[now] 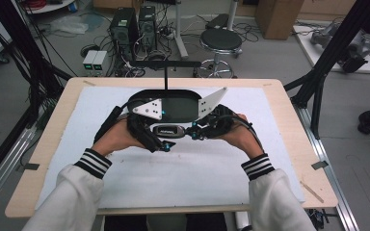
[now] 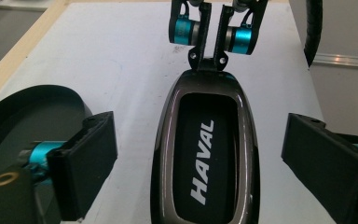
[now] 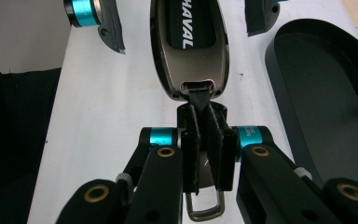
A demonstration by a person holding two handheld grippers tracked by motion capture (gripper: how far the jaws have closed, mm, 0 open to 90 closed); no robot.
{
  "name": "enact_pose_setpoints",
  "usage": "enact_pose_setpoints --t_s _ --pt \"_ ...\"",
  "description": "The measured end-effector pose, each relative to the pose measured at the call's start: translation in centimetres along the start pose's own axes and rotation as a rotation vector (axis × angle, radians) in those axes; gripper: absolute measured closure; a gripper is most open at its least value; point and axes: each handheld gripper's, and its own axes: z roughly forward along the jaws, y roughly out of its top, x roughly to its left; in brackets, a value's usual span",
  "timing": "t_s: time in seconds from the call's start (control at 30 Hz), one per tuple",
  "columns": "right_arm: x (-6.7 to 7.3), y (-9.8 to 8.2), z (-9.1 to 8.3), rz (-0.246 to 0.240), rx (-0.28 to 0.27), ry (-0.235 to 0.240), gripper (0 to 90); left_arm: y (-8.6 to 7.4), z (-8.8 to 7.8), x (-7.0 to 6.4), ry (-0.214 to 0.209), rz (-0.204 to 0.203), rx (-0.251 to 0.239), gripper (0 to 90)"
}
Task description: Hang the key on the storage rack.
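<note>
Strap tab of the glossy dark oval "HAVAL" key fob (image 2: 207, 154) sits pinched in your right gripper (image 3: 206, 154), its metal ring half hidden; your left gripper (image 2: 200, 154) gapes wide around the fob, untouching.

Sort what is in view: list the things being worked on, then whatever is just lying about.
In hand:
- HAVAL key case
- its strap and metal ring, pinched by the right tool
- left tool, open either side of the case
- black oval tray beside it

Lying about:
- stool
- computer towers

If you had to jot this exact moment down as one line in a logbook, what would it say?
right gripper: shut on key fob strap | left gripper: open, fingers either side of key fob | black tray: beside fob
</note>
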Motion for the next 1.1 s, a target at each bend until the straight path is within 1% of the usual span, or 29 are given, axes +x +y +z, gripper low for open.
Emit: enact_pose_setpoints --t_s 0.13,0.2,0.27,0.33,0.37,0.53,0.57,0.6,0.63,0.73,0.77,0.9,0.93,0.97,1.0,1.07,1.1 --pt "-0.01 0.01 -0.01 -0.003 0.002 -0.001 84.6 0.04 0.06 -0.02 -0.007 0.003 0.009 18.1" --pt "0.01 0.02 0.0 -0.002 0.002 0.001 84.6 0.04 0.1 -0.01 -0.011 0.0 0.016 19.8" --pt "0.04 0.03 0.02 -0.001 0.004 0.002 84.6 0.03 0.09 -0.01 -0.018 -0.002 0.019 24.0" --pt "0.03 0.04 0.07 -0.004 0.007 0.003 84.6 0.05 0.06 -0.06 -0.026 -0.001 0.026 25.3" --pt "0.01 0.04 0.1 -0.008 0.009 0.001 84.6 0.04 0.05 -0.08 -0.03 -0.001 0.027 27.4" --pt "0.02 0.09 0.3 -0.01 0.019 0.001 84.6 0.01 -0.03 -0.05 -0.024 0.008 0.045 31.0" --pt "0.05 0.11 0.36 -0.01 0.023 -0.001 84.6 0.01 -0.03 -0.05 -0.024 0.008 0.045 31.0" --pt "0.06 0.12 0.39 -0.011 0.028 -0.002 84.6 -0.03 -0.01 -0.08 -0.03 0.0 0.048 31.8" --pt "0.06 0.12 0.45 -0.012 0.029 -0.001 84.6 -0.03 0.0 -0.08 -0.026 0.006 0.057 32.4" --pt "0.03 0.18 0.54 -0.022 0.035 0.0 84.6 -0.08 0.09 -0.06 -0.02 0.003 0.065 32.9" --pt "0.07 0.21 0.58 -0.015 0.033 0.001 84.6 -0.08 0.09 -0.06 -0.02 0.003 0.065 33.9" --pt "0.08 0.27 0.64 -0.019 0.04 0.0 84.6 -0.07 0.13 -0.04 -0.019 0.003 0.082 36.9" --pt "0.09 0.31 0.72 -0.019 0.041 0.0 84.6 -0.09 0.14 -0.09 -0.015 0.009 0.087 42.0" --pt "0.09 0.35 0.71 -0.02 0.045 -0.001 84.6 -0.09 0.14 -0.09 -0.015 0.009 0.087 45.2" --pt "0.12 0.37 0.72 -0.021 0.047 -0.002 84.5 -0.11 0.1 -0.15 -0.013 0.019 0.089 47.4" --pt "0.15 0.39 0.77 -0.023 0.046 -0.001 84.5 -0.11 0.08 -0.2 -0.014 0.018 0.096 47.8" --pt "0.16 0.39 0.81 -0.022 0.047 0.003 84.5 -0.1 0.07 -0.25 -0.007 0.021 0.096 48.0"
